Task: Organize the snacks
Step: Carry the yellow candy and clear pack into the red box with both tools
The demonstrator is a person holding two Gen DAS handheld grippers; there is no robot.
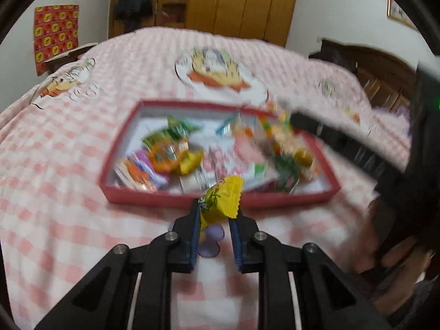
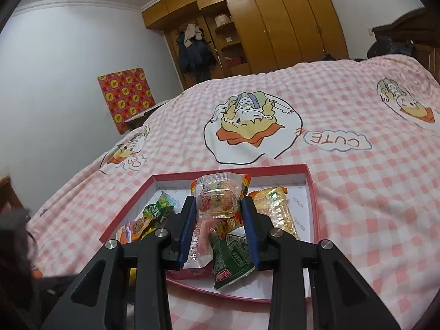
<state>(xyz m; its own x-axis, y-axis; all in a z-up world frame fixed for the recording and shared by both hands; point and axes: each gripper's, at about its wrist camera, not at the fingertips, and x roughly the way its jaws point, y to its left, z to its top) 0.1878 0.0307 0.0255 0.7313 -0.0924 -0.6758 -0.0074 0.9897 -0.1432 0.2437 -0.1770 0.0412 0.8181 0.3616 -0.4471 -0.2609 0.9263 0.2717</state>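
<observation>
A shallow red box (image 1: 176,199) (image 2: 313,189) with several wrapped snacks lies on the pink checked bed. My left gripper (image 1: 217,206) is shut on a yellow wrapped candy (image 1: 222,199) and holds it just before the box's near wall. My right gripper (image 2: 218,202) is over the box, shut on a clear jelly-cup packet (image 2: 218,196). Below it lie a green seaweed pack (image 2: 232,258), a yellow clear pack (image 2: 277,211) and green and orange packs (image 2: 154,214). The right gripper (image 1: 297,119) also shows blurred in the left wrist view, over the box's right part.
The bed cover has cartoon prints (image 2: 247,121). A wooden wardrobe (image 2: 275,27) stands beyond the bed. A red patterned panel (image 2: 126,96) leans on the left wall. A dark wooden headboard (image 1: 385,82) is at the right.
</observation>
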